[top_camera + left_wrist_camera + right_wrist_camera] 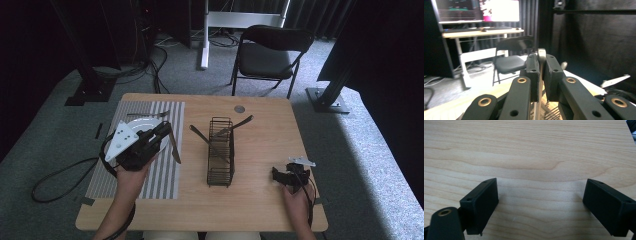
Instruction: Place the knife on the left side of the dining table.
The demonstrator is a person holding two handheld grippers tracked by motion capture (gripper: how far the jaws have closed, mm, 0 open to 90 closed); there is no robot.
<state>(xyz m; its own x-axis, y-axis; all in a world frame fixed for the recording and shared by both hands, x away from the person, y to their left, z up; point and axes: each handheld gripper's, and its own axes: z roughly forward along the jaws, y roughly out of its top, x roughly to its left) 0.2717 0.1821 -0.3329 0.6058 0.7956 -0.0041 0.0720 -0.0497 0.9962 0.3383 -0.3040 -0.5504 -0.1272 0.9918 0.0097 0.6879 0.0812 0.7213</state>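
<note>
**Knife pinched and lifted, rack waiting**

Fingers of the left gripper are pressed together on a table knife, the handle end poking up between the pads in the left gripper view and the blade hanging down toward the striped placemat in the high view. The knife is slim, silvery metal with a rounded handle end; it sits above the right edge of the placemat, just beside the white plate, clear of the tabletop.

Beyond it, near the middle of the tabletop, stands a black wire cutlery rack with other utensils leaning out of it; a fork lies at the far edge of the plate. The right gripper rests low near the tabletop's right front, its fingers spread wide over bare wood with nothing between them.

Risk, as I judge it: the grip is narrow and near one end of a smooth metal piece, so the knife may pivot or slip if the hand swings quickly. Lowered at an angle, the blade may catch on the rack's wires or knock the leaning utensils.
</note>
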